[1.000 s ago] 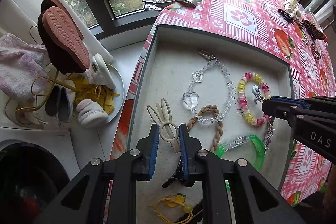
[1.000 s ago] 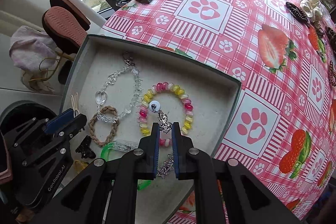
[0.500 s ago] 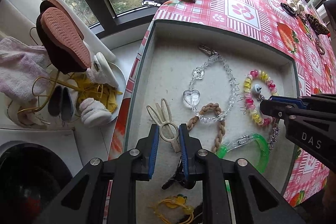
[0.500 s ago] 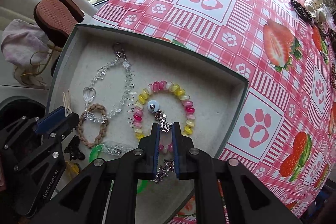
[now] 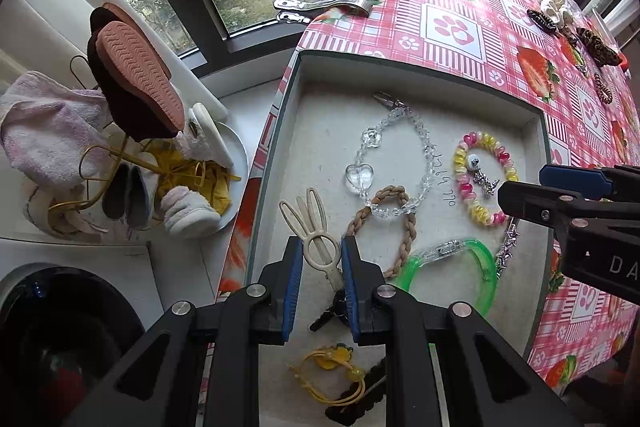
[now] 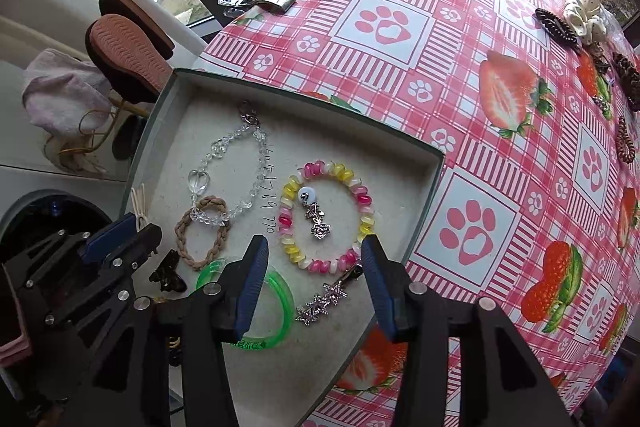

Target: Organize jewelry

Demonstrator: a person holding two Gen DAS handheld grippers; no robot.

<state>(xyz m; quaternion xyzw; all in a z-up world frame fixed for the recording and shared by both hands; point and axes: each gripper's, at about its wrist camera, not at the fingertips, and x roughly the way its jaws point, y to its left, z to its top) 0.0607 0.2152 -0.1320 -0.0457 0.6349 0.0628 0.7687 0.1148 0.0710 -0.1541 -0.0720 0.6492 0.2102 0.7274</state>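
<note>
By a window, a counter (image 6: 500, 39) under a strawberry-print cloth carried a shallow grey tray (image 6: 434, 179) at its near corner. The right gripper (image 6: 314, 269) hung over the beaded bracelet (image 6: 326, 217) by the tray's right wall, its jaws opening and clear of it. The left gripper (image 5: 322, 267) stood narrow around a cream hair clip (image 5: 316, 233); whether it gripped, I could not tell. Best to lift straight up, avoiding the star chain (image 6: 322, 303).

The tablecloth (image 6: 500, 27) bore a red-and-white check with paw prints and strawberries. On it, the tray (image 6: 434, 183) was grey with a pale lining. Inside the tray lay a pink, yellow and white beaded bracelet (image 6: 362, 199), a translucent green bangle (image 6: 280, 307), a tan braided band (image 6: 200, 247) and a clear crystal bracelet (image 6: 260, 163).
</note>
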